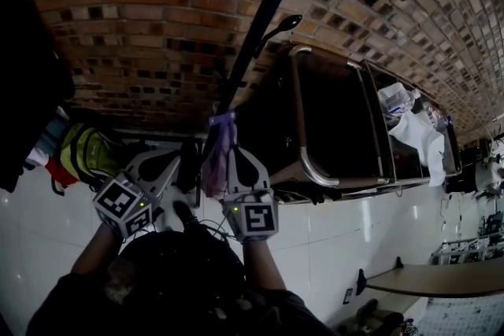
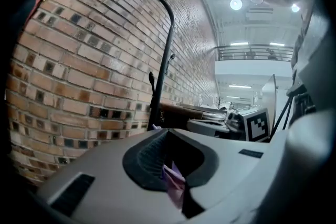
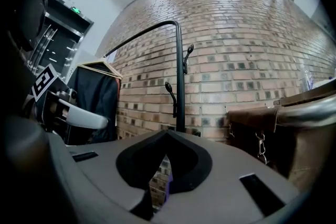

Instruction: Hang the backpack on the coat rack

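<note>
Head view: I've got both grippers up by the coat rack (image 1: 264,20), with the purple backpack strap (image 1: 218,157) hanging between the left gripper (image 1: 175,165) and the right gripper (image 1: 236,157), just beside the pole.

Left gripper view: the jaws are pinching the strap (image 2: 174,183).

Right gripper view: the jaws are pressed together, with a sliver of purple (image 3: 167,186) caught between them.
</note>
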Demonstrator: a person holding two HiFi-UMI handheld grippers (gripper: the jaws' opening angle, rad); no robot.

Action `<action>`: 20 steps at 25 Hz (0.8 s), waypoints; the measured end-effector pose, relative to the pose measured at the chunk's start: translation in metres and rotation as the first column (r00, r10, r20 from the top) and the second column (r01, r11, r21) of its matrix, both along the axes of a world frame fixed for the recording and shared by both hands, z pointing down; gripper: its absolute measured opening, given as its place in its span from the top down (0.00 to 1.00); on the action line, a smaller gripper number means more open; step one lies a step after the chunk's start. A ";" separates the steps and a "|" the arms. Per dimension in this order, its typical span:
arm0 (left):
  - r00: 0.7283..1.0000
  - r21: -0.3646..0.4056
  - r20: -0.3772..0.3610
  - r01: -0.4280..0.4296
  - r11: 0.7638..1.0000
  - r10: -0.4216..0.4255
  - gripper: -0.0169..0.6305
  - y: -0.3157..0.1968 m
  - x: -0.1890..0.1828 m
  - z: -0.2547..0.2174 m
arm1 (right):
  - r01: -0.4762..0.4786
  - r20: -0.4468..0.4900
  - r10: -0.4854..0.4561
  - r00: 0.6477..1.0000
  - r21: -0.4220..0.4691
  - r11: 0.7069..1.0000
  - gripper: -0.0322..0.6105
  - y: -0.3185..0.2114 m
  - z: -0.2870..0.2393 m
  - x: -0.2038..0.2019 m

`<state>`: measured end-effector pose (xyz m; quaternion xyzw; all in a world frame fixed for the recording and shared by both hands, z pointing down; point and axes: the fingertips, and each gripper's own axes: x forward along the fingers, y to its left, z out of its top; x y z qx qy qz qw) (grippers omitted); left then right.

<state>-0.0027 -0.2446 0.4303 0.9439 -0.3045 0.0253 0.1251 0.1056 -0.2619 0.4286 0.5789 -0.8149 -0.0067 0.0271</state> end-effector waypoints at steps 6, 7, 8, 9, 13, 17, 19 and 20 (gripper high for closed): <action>1.000 -0.004 0.001 0.000 1.000 0.000 0.93 0.003 -0.006 0.002 | 0.010 -0.006 -0.010 1.000 -0.019 1.000 0.95 0.007 -0.001 -0.008; 1.000 -0.003 0.000 0.001 1.000 -0.001 0.93 0.003 -0.007 0.002 | 0.010 -0.005 -0.010 1.000 -0.021 1.000 0.95 0.008 -0.001 -0.009; 1.000 -0.003 -0.001 0.002 1.000 -0.002 0.93 0.003 -0.008 0.001 | 0.014 -0.012 -0.014 1.000 -0.026 1.000 0.95 0.008 -0.001 -0.011; 1.000 -0.003 -0.002 0.004 1.000 -0.004 0.93 0.002 -0.009 0.001 | 0.019 -0.022 -0.020 1.000 -0.033 0.999 0.95 0.009 0.000 -0.012; 1.000 0.001 -0.005 0.009 1.000 -0.009 0.93 0.002 -0.010 -0.002 | 0.040 -0.056 -0.042 0.998 -0.048 0.998 0.95 0.009 0.004 -0.021; 1.000 0.005 -0.005 0.007 1.000 -0.007 0.93 0.004 -0.010 -0.002 | 0.059 -0.081 -0.064 0.995 -0.070 0.996 0.95 0.011 0.013 -0.028; 1.000 0.004 -0.003 0.004 1.000 -0.004 0.93 0.006 -0.009 -0.001 | 0.064 -0.089 -0.071 0.993 -0.082 0.995 0.95 0.014 0.019 -0.031; 1.000 0.004 -0.003 0.003 1.000 -0.003 0.93 0.007 -0.009 -0.001 | 0.066 -0.089 -0.074 0.993 -0.088 0.994 0.95 0.015 0.021 -0.032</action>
